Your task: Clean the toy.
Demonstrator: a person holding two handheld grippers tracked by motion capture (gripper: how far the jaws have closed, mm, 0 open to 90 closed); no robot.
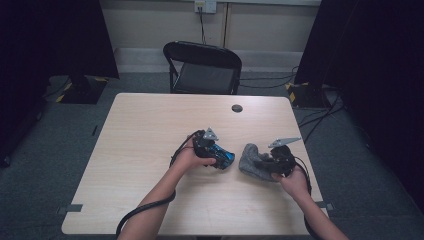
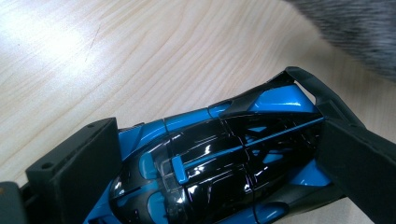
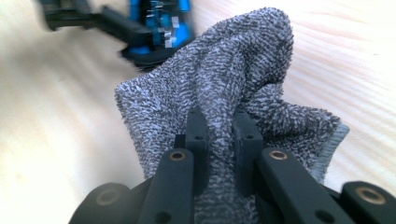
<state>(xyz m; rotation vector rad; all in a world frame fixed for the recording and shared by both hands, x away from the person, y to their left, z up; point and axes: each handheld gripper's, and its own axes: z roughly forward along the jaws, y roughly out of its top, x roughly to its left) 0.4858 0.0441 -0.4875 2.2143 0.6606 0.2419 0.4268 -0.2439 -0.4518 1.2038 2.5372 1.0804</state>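
A blue and black toy car (image 2: 219,163) sits between the jaws of my left gripper (image 2: 219,158), which is shut on its sides just above the wooden table. In the high view the car (image 1: 223,158) pokes out to the right of the left gripper (image 1: 212,152). My right gripper (image 3: 218,135) is shut on a fold of a grey terry cloth (image 3: 224,88), which bunches up ahead of the jaws. From above, the cloth (image 1: 250,160) lies crumpled just left of the right gripper (image 1: 272,162), a short gap from the car.
The light wooden table (image 1: 150,150) has a small dark round cap (image 1: 237,108) near its far edge. A black folding chair (image 1: 205,67) stands behind the table. Cables trail from both grippers toward the near edge.
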